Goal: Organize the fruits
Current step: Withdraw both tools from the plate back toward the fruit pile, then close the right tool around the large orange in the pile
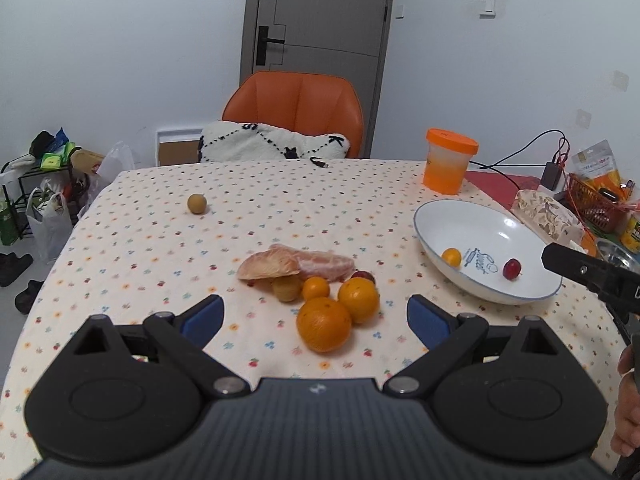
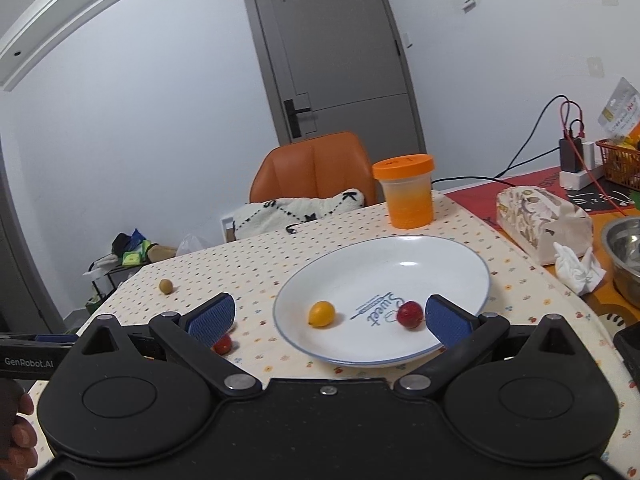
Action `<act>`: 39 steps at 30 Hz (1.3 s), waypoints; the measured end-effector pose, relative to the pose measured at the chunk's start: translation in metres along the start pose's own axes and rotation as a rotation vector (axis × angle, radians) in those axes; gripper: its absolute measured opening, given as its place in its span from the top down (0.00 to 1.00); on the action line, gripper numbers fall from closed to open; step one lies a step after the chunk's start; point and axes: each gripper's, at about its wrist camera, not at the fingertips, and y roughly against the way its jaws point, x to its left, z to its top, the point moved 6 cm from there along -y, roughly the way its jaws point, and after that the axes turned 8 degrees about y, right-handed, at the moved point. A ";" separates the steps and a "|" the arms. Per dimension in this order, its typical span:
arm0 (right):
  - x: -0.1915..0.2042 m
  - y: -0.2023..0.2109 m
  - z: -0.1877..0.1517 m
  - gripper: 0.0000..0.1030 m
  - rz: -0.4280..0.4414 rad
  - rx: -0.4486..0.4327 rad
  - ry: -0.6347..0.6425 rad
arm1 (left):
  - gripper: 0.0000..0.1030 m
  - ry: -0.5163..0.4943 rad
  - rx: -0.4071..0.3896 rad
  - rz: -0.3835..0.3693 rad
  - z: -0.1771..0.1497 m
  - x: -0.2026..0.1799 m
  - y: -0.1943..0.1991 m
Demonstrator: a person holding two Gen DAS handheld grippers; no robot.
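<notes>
A white bowl point(image 1: 448, 216) point(image 2: 440, 256) on the spotted tablecloth holds a small yellow fruit point(image 1: 451, 257) point(image 2: 321, 313) and a small red fruit point(image 1: 511, 269) point(image 2: 409, 314). In the left wrist view a pile lies mid-table: two oranges point(image 1: 323, 324), a small orange fruit point(image 1: 315, 288), a brownish round fruit point(image 1: 286, 289), a red fruit point(image 1: 363, 275) and peeled pomelo pieces point(image 1: 296, 265). A lone brown fruit point(image 1: 197, 203) point(image 2: 165, 286) sits far left. My left gripper point(image 1: 315, 322) is open just short of the pile. My right gripper point(image 2: 330, 318) is open over the bowl's near rim. Another red fruit point(image 2: 222, 344) shows beside the right gripper's left finger.
An orange-lidded jar point(image 1: 448, 160) point(image 2: 406, 190) stands behind the bowl. A tissue pack point(image 2: 540, 222), a steel bowl point(image 2: 624, 260), a red basket point(image 1: 592, 200) and cables crowd the right side. An orange chair point(image 1: 296, 112) with a cushion stands at the far edge.
</notes>
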 end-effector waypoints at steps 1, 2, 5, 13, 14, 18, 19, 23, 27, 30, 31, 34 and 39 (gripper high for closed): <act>0.002 0.000 0.000 0.00 0.005 0.002 0.002 | 0.06 -0.002 -0.003 0.004 -0.001 0.002 0.001; 0.004 -0.001 -0.001 0.00 0.013 0.009 0.004 | 0.06 -0.002 -0.011 0.008 -0.001 0.004 0.003; 0.011 -0.002 -0.002 0.00 0.050 0.030 -0.004 | 0.06 0.004 -0.033 0.002 0.000 0.010 0.007; 0.036 -0.010 -0.005 0.00 0.122 0.069 0.020 | 0.06 0.038 -0.054 0.017 0.003 0.031 0.010; 0.039 -0.012 -0.005 0.00 0.132 0.074 0.023 | 0.06 0.041 -0.052 0.017 0.004 0.033 0.009; 0.053 -0.017 -0.007 0.04 0.166 0.094 0.037 | 0.07 0.054 -0.039 0.009 0.006 0.040 0.006; 0.057 -0.018 -0.007 0.06 0.174 0.098 0.045 | 0.07 0.053 -0.036 0.011 0.006 0.042 0.005; 0.072 -0.026 -0.010 0.18 0.206 0.131 0.065 | 0.07 0.066 -0.029 0.015 0.010 0.049 0.000; 0.079 -0.039 -0.013 0.29 0.225 0.171 0.040 | 0.08 0.076 -0.026 0.008 0.013 0.053 -0.006; 0.081 -0.048 -0.015 0.38 0.232 0.199 0.017 | 0.08 0.096 -0.019 0.005 0.016 0.055 -0.012; 0.082 -0.051 -0.016 0.39 0.234 0.209 0.005 | 0.08 0.106 -0.011 0.002 0.016 0.056 -0.015; 0.083 -0.059 -0.017 0.43 0.243 0.224 -0.014 | 0.08 0.114 -0.001 -0.011 0.018 0.057 -0.021; 0.088 -0.071 -0.019 0.49 0.254 0.250 -0.028 | 0.10 0.116 0.009 -0.025 0.021 0.056 -0.032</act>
